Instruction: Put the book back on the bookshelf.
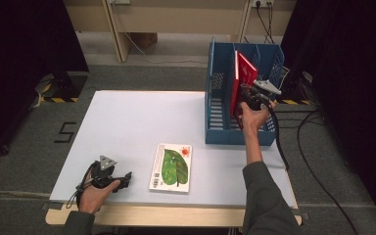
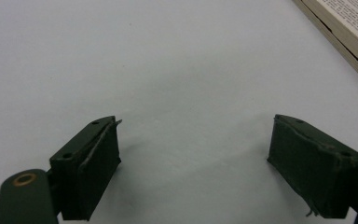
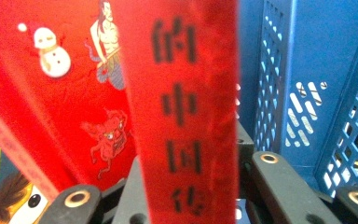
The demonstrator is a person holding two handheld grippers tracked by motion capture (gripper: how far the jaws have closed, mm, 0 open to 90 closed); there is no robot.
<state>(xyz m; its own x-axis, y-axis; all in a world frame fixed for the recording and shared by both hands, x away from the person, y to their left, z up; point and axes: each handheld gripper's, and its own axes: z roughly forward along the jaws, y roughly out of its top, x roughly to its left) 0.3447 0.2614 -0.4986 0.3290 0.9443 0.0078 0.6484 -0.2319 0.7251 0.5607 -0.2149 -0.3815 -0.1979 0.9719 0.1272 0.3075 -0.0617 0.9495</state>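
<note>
Red book's spine sits between right gripper jaws; left gripper gapes empty.

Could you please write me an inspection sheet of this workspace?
Surface: white rectangular table, mostly bare.
Job's things: red hardcover book upright, tilted, in the blue plastic slotted file rack; green-leaf picture book flat near the front edge.
Clutter: nothing seen.
Grippers: right gripper at the red book's spine, spine between its fingers; left gripper open, resting on the table.
Cables: black cable trailing from the right gripper; more on the floor.
Surroundings: grey floor, dark curtains.
</note>
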